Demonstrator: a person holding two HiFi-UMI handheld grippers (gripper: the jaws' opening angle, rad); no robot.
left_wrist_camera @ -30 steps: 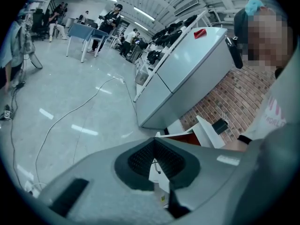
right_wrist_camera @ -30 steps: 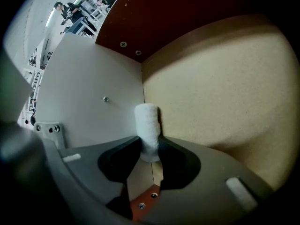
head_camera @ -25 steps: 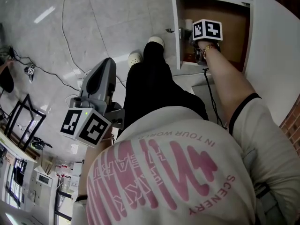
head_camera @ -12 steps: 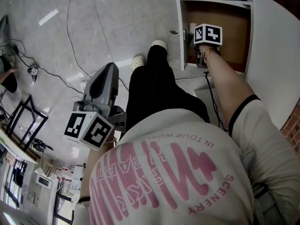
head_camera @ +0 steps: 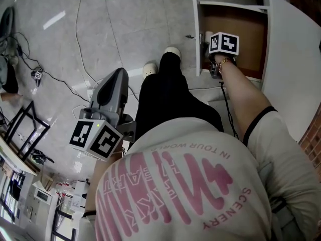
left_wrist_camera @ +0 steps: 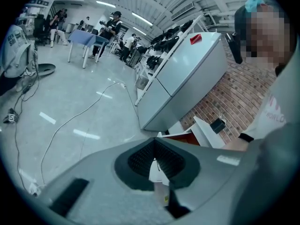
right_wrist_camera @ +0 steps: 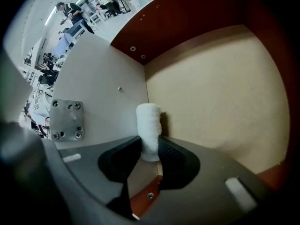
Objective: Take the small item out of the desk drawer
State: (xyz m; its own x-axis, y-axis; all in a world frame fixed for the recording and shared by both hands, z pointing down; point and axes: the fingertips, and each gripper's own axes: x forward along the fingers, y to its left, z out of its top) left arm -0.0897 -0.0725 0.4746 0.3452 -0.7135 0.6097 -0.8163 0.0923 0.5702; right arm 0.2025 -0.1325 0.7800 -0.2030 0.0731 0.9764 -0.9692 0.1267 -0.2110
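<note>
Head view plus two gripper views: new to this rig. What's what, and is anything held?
No robot here: a person holds a two-jaw tool in each hand. The head view comes from a camera on the person's head, looking steeply down. Each gripper view comes from a camera riding on that tool, looking along its jaws. The right tool reaches into the open desk drawer, its jaws closed on a small white roll that stands near the drawer's corner. The left tool hangs over the floor, jaws together, holding nothing.
</note>
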